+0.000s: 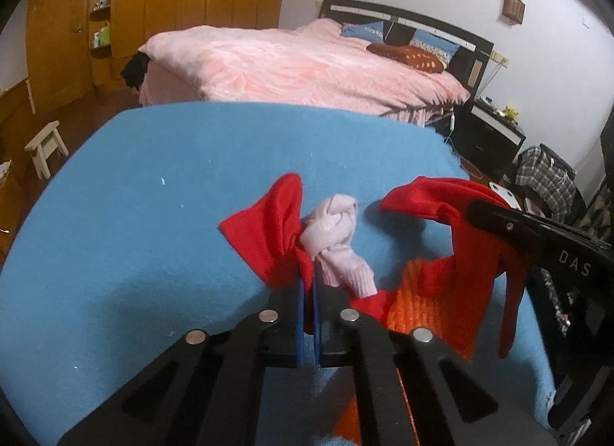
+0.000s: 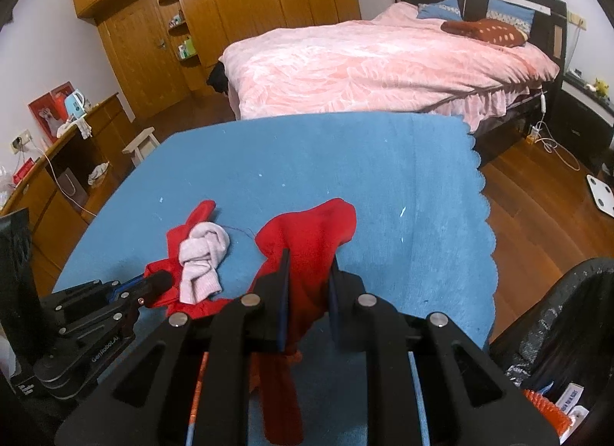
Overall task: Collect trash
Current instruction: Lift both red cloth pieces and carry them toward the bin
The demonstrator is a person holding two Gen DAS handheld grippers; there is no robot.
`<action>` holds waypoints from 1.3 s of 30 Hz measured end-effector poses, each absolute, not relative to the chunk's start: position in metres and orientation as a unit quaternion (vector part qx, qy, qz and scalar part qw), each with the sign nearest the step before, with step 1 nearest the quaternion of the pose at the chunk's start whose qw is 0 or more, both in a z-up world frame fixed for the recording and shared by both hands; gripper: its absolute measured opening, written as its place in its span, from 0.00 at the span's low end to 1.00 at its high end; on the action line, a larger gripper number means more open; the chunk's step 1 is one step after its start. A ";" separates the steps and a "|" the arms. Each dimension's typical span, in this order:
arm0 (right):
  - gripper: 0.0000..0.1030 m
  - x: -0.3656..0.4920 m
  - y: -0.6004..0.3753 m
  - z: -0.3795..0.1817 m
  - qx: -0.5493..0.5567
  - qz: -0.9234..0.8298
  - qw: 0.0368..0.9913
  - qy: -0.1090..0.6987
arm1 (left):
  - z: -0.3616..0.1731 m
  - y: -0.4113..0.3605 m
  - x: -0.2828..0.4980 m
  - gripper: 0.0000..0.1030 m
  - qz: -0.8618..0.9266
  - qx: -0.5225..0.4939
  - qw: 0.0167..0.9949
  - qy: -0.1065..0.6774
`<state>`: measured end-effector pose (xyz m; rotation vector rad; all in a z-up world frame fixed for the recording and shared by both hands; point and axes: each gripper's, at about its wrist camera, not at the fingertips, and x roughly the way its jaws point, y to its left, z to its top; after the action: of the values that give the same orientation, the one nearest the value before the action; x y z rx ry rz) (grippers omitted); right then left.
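Two claws, both clamped on one red cloth (image 2: 307, 238) sprawled over the blue table (image 1: 153, 196) — my left claw (image 1: 307, 284) pinches its bunched end beside the pink sock (image 1: 337, 242), my right claw (image 2: 309, 265) its other fold. Soft, light, floppy — best gripped at gathered folds.

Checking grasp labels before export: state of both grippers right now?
Left gripper: closed on the edge of the red cloth, beside the pink sock.
Right gripper: closed on the other red cloth, which hangs below it.
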<state>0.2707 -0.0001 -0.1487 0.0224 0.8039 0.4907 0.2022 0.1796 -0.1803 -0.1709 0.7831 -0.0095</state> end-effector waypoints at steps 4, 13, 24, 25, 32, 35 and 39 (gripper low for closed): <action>0.15 0.268 -0.005 -0.136 0.020 0.239 0.895 0.376 | -0.163 0.183 0.198 0.03 0.000 -0.090 0.929 0.360; 0.15 0.259 -0.008 -0.111 0.025 0.251 0.900 0.355 | -0.129 0.192 0.185 0.03 0.012 -0.092 0.941 0.325; 0.15 0.250 -0.014 -0.079 0.026 0.256 0.908 0.331 | -0.083 0.186 0.170 0.03 -0.002 -0.088 0.957 0.276; 0.15 0.249 -0.016 -0.076 0.025 0.256 0.909 0.329 | -0.079 0.184 0.169 0.03 -0.004 -0.086 0.958 0.273; 0.15 0.238 -0.028 -0.058 0.028 0.252 0.915 0.313 | -0.058 0.174 0.162 0.03 -0.014 -0.081 0.964 0.252; 0.15 0.233 -0.034 -0.050 0.028 0.250 0.918 0.306 | -0.044 0.167 0.160 0.03 -0.020 -0.077 0.968 0.239; 0.15 0.226 -0.046 -0.038 0.029 0.246 0.923 0.295 | -0.031 0.156 0.158 0.03 -0.032 -0.073 0.971 0.227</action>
<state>0.2265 -0.0457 -0.0382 0.0600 0.6064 0.5047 0.1579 0.1558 -0.0314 -0.1465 0.4588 -0.0641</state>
